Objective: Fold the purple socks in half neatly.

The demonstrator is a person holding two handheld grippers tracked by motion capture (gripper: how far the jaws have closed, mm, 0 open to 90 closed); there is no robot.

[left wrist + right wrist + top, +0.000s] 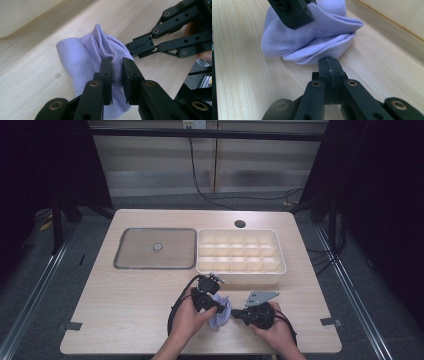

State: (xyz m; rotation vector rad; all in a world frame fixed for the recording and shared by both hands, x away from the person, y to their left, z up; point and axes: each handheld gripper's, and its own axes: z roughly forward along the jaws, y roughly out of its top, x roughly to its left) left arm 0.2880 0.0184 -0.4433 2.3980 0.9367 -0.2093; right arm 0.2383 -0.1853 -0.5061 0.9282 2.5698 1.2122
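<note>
A light wooden table [125, 310] carries a flat grey tray [155, 249] at the far left and a white divided box [241, 256] just to its right. Near the front edge lies a bunched lilac cloth [221, 314]. A small round hole [240, 224] sits by the far edge.

In the high view the lilac cloth [220, 312] is mostly hidden behind the left tool [216, 308] and the hand holding it; its shape there is too small to make out. Both forearms are cut off at the 6 o'clock edge. In the left tool view the cloth's lower end [115, 110] runs out of sight behind the jaws. In the right tool view the left tool [292, 12] is cropped at 12 o'clock, and the compartment tray [397, 15] at 2 o'clock is blurred
</note>
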